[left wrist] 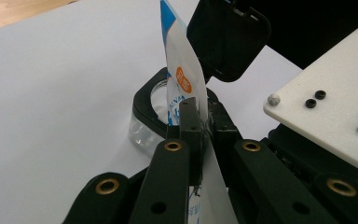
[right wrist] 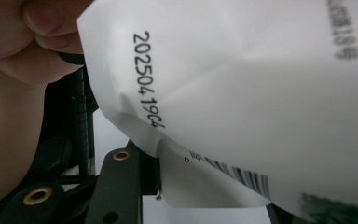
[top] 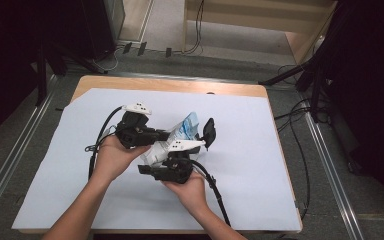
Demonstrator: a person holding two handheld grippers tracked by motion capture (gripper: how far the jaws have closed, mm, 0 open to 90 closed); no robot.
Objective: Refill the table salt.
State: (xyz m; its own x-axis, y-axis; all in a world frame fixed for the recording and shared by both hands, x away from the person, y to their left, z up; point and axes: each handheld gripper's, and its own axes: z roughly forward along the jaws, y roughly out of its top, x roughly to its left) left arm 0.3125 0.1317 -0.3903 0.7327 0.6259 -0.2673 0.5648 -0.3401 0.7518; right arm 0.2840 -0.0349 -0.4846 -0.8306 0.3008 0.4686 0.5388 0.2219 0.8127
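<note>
Left hand-held gripper (left wrist: 193,123) clamped tight on the pouch (left wrist: 182,77), held upright over the open container (left wrist: 156,109) just beyond; right hand-held gripper (top: 172,165) partly closed on the pouch's near end, mid-worktop (top: 55,165).

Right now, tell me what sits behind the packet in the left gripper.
Behind the packet stands a clear container with a black rim, its black lid flipped up. The packet and the left gripper, clamped on it, cover the container's right half; its contents cannot be made out.

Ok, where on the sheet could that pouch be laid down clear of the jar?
The white sheet is bare left of the left gripper, along the far edge, and right of the open lid. It is crowded mid-table: pouch, jar, right gripper and cables.
</note>
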